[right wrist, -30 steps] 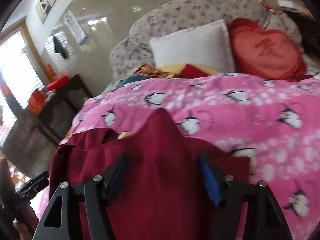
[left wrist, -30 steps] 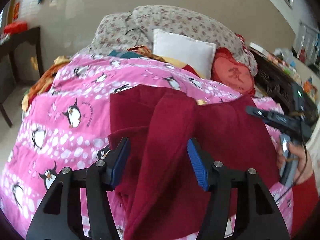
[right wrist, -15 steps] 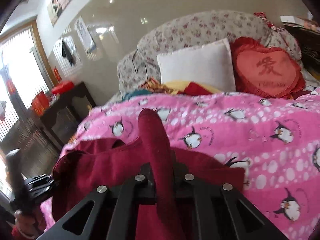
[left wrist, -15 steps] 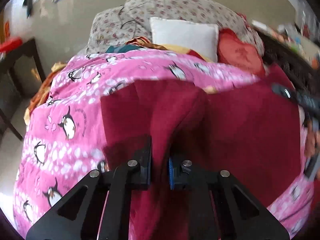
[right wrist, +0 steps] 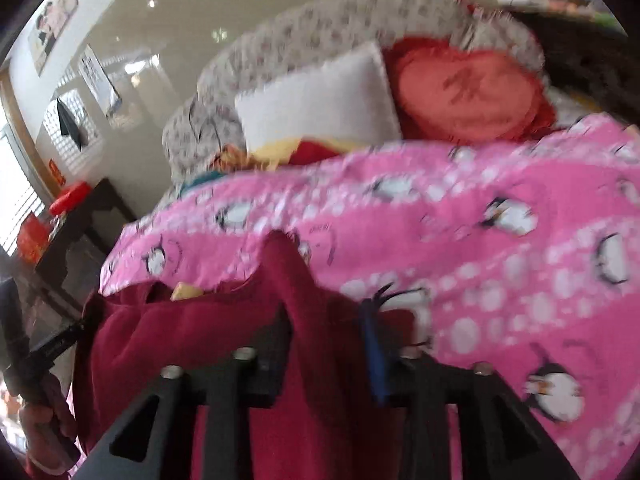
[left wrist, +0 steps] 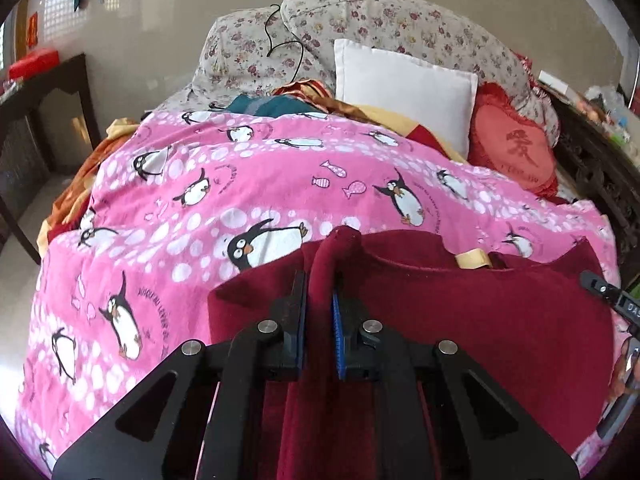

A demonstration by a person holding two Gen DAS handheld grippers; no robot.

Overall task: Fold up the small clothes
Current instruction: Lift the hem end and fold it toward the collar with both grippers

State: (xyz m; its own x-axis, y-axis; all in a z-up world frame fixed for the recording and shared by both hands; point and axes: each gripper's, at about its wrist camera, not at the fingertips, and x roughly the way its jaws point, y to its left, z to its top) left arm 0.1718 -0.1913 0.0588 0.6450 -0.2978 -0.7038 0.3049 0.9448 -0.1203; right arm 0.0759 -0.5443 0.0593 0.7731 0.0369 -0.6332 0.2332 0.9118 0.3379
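A dark red garment (left wrist: 480, 320) lies on a pink penguin blanket (left wrist: 200, 200) on a bed. My left gripper (left wrist: 319, 312) is shut on a raised fold of the garment near its left shoulder. In the right wrist view, which is blurred, the same garment (right wrist: 180, 340) hangs from my right gripper (right wrist: 328, 344), whose jaws stand a little apart with a ridge of the cloth between them. A yellow label (left wrist: 472, 258) shows at the neckline. The right gripper's tip (left wrist: 608, 296) shows at the right edge of the left view.
A white pillow (left wrist: 404, 88), a red heart cushion (left wrist: 516, 152) and a floral quilt (left wrist: 360, 24) lie at the head of the bed. A dark wooden table (left wrist: 48, 92) stands to the left, dark furniture (left wrist: 600, 168) to the right.
Both grippers closed on folds of the red garment and pulled it back toward me; more pink blanket now shows beyond it. The right jaws have now parted slightly.
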